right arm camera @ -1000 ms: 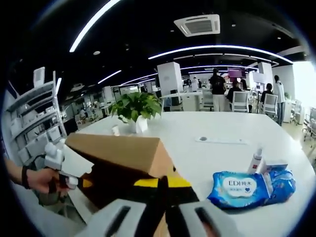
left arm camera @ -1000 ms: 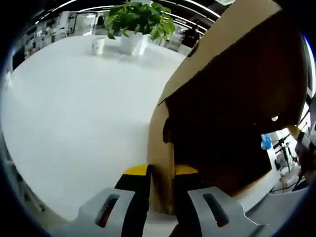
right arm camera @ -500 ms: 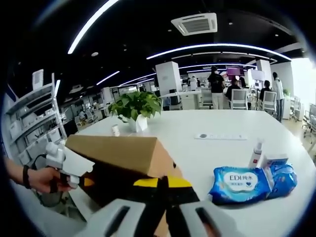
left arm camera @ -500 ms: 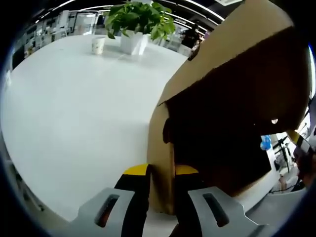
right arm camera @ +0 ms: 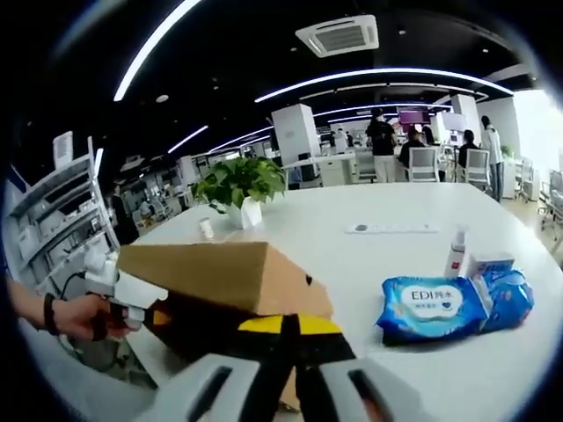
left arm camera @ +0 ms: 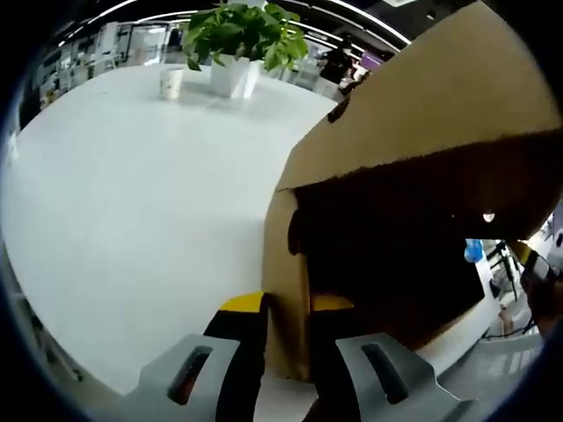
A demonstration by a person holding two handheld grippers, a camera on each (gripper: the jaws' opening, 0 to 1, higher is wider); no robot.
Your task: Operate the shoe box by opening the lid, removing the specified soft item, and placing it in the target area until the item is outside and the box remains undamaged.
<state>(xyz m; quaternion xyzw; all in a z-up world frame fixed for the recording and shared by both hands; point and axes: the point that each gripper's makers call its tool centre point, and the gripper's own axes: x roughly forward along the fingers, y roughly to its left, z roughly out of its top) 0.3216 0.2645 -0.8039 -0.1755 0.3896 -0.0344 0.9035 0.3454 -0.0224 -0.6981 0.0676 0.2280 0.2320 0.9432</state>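
Bright, even office light from long curved ceiling strips (right arm camera: pixel 387 77), top of right gripper view; window glare blows out far right edge. White table (left arm camera: pixel 132 202) nearly overexposed in left gripper view, soft shadows only. Cardboard box (left arm camera: pixel 422 123) interior very dark, detail lost, one small bright hole. Strong fisheye bending at edges in both views. Near jaws at the bottom soft, out of focus; background plant (right arm camera: pixel 233 180) mildly blurred.

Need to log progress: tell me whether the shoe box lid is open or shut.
Partly open. The lid is tilted up off the shoe box, leaving a dark gap.
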